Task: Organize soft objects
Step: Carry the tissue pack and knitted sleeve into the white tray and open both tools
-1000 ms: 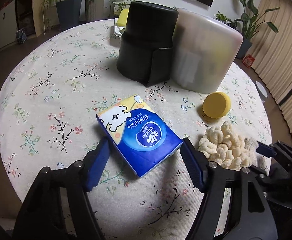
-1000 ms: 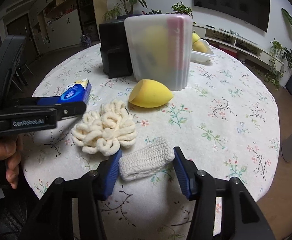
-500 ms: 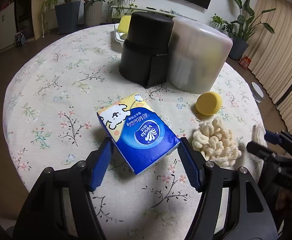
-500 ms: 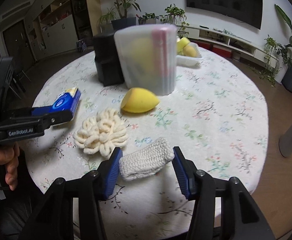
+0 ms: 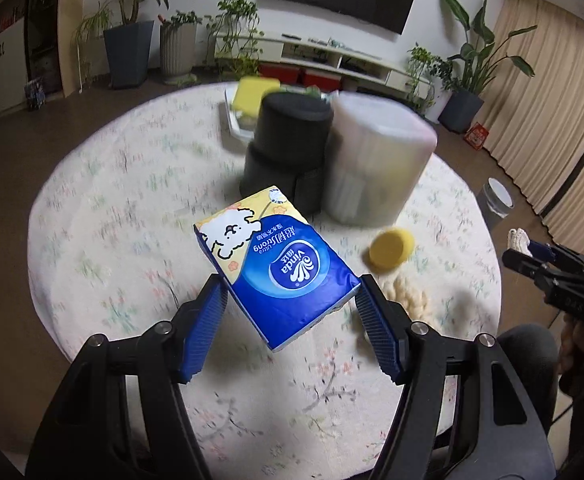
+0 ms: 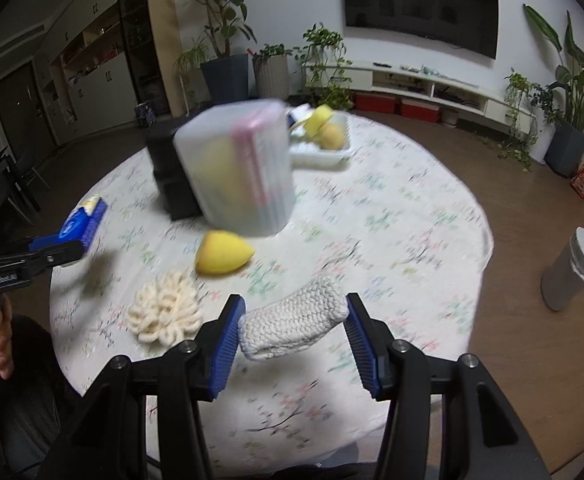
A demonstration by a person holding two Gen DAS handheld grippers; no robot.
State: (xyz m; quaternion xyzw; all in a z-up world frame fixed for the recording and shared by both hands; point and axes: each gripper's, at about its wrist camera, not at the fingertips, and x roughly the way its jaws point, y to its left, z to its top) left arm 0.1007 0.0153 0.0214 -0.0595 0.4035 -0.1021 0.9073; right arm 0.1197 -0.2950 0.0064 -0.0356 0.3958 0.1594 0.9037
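Left gripper [image 5: 290, 312]: jaws pinch the blue and yellow soft tissue pack [image 5: 276, 268] by its near corners. One second ago the pack lay flat on the cloth between spread jaws; now it hangs clear of the cloth, far end tipped up, with its shadow on the cloth below.

Right gripper [image 6: 292, 326]: jaws pinch the white knitted pad [image 6: 292, 322] end to end. A second ago it rested on the cloth; now it is lifted, and the desk looks smaller and farther off in both views.

Meaning for the task: both pick-ups look done. Judged next step is carrying each item to a container. Which one is meant I cannot tell.

Still on the cloth: cream looped yarn scrubber [image 6: 164, 314], and just beyond it a yellow teardrop sponge [image 6: 222, 256]. Neither is touched.

Behind them stand a frosted translucent plastic bin [image 6: 240, 176] with yellow and pink contents showing through, and a black cylindrical bin [image 5: 288, 148], touching side by side. A white tray [image 6: 320, 152] with yellow sponges sits behind.

Surface: round desk [image 6: 412, 216] under a cream floral cloth. Background is motion-blurred.

Room: brown floor, wall-mounted dark TV [image 6: 418, 4], low white media shelf, potted plants, beige curtains, and a grey cylindrical bin [image 6: 572, 270] on the floor.
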